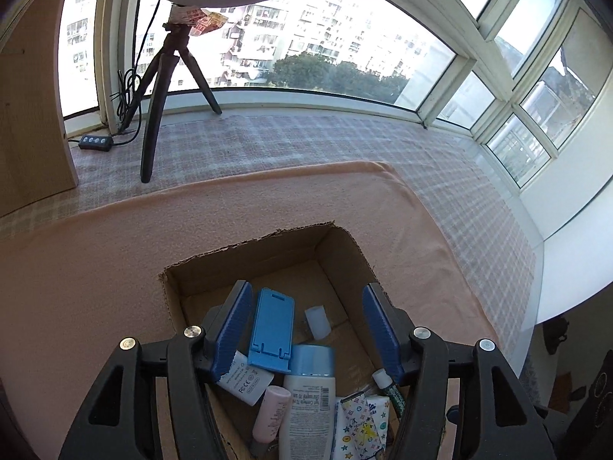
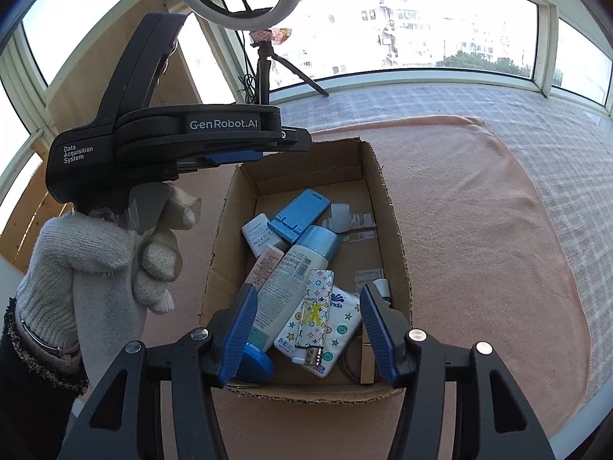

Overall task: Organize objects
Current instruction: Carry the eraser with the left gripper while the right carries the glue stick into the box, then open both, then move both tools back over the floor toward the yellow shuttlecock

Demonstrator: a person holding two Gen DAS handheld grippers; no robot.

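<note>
An open cardboard box on a peach blanket holds a blue phone stand, a white charger, a pink tube, a white bottle with a blue cap, a patterned lighter, a tissue pack and a small translucent cap. My left gripper hangs open above the box's far half, the phone stand lying below its jaws, untouched. Open too, my right gripper hovers over the near end, above the lighter and tissue pack.
A gloved hand holds the left gripper at the box's left. A ring light on a black tripod stands at the back by the window, with its cable control. A wooden panel rises at far left. The peach blanket lies on plaid cloth.
</note>
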